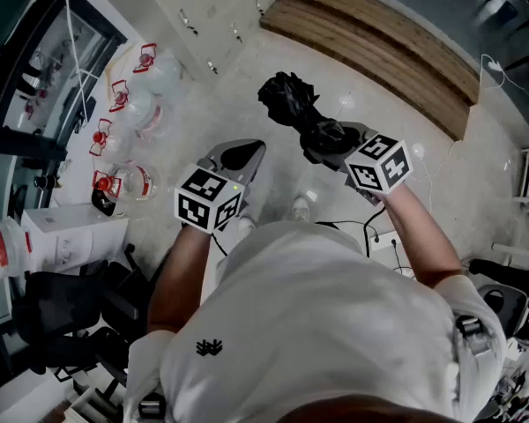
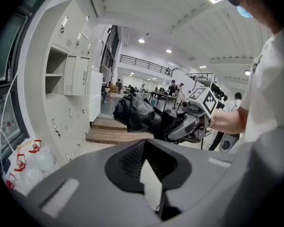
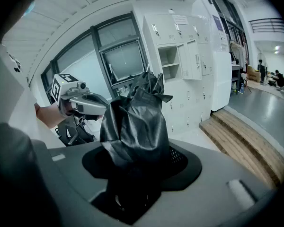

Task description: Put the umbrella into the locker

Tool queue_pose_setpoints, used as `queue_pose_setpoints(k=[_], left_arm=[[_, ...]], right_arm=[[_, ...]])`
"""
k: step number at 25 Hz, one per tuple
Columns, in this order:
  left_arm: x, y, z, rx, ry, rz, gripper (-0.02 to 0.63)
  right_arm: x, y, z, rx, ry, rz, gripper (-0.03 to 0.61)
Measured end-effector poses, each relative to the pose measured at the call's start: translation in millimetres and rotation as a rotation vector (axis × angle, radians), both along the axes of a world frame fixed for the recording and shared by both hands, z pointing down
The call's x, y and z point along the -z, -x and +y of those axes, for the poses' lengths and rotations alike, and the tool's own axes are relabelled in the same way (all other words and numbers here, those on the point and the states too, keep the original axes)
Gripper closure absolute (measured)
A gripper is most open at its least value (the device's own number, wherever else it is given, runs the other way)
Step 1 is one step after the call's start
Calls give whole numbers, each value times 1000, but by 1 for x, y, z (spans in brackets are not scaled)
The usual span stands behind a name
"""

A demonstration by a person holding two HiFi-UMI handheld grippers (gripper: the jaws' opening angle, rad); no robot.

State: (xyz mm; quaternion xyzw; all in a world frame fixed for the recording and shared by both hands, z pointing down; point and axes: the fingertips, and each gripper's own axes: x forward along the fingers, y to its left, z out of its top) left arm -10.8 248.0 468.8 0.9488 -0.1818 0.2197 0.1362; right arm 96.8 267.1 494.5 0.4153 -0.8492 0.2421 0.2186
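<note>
A folded black umbrella (image 1: 290,101) sticks out ahead of my right gripper (image 1: 328,141), which is shut on its lower end. In the right gripper view the umbrella (image 3: 132,122) fills the middle and hides the jaws. My left gripper (image 1: 239,155) hangs beside it at the left, shut and holding nothing; only a thin sliver of floor shows between its jaws in the left gripper view. The white lockers (image 1: 213,11) stand ahead, with two open compartments (image 2: 54,74) in the upper rows, also seen as an open compartment (image 3: 170,61) in the right gripper view.
Several water bottles with red caps (image 1: 123,139) sit on the floor left of the lockers. A wooden step (image 1: 379,51) runs to their right. A black office chair (image 1: 62,315) and a white box (image 1: 70,236) are at my left, and cables (image 1: 370,232) lie near my feet.
</note>
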Motion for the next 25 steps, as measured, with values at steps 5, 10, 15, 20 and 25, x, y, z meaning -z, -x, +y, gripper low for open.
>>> queue_pose_setpoints(k=[5,10,15,20,25], left_arm=[[-8,-12,17,9,48,37,560],[-12,-12,33,2,43,53,560],[-2,-51,15,-11,86,56,560],[11,-71,-46,-20,114,90,560],[15,-78,-107,-81,93,90,560]], right_arm=[[-9,-5,3,18,6,11,342],[-13,-4,4,12,2,22,344],[0,-43,-43,51,43,22,344],[18,-54,-128,81,37,1,344],[33,-52,-210,72,25,37,344]])
